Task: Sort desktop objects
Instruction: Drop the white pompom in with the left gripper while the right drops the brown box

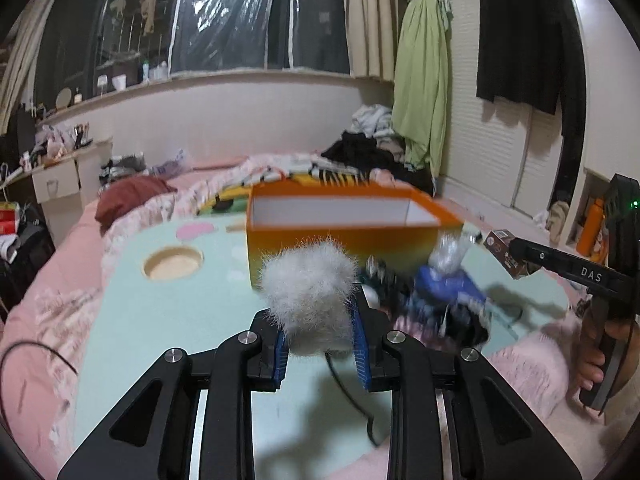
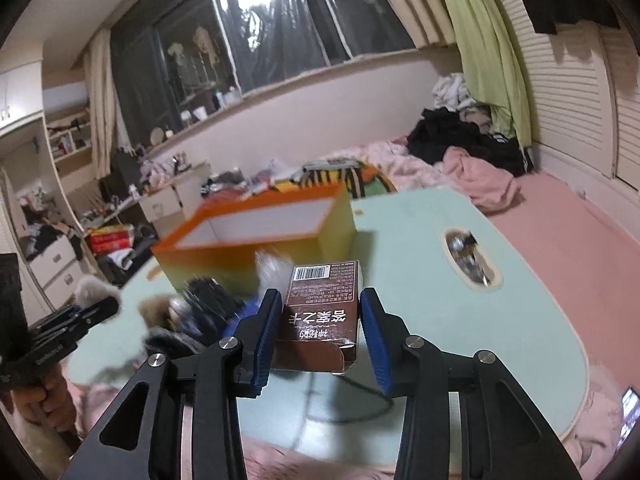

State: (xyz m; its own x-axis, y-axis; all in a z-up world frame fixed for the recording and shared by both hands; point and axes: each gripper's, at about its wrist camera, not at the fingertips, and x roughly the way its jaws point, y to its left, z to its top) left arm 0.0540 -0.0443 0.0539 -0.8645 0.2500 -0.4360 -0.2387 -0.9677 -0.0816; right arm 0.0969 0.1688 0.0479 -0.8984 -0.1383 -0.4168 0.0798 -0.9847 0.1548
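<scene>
My left gripper (image 1: 320,316) is shut on a white fluffy pom-pom (image 1: 310,294), held above the pale green lap table (image 1: 168,320). My right gripper (image 2: 320,316) is shut on a brown carton (image 2: 322,314) with a barcode and printed text, its top flap open. That carton (image 1: 505,254) and the right gripper (image 1: 520,256) also show at the right of the left wrist view. An open orange box (image 1: 352,236) with a white inside stands just beyond both grippers. A blurred pile of dark and blue items (image 1: 444,300) lies on the table in front of the box.
The table sits on a pink bed (image 2: 580,232) strewn with clothes. It has a round cup recess (image 1: 174,263) on one side and an oval slot (image 2: 472,258) on the other. A black cable (image 1: 352,392) runs over the near edge. A hand (image 1: 592,364) grips the right tool.
</scene>
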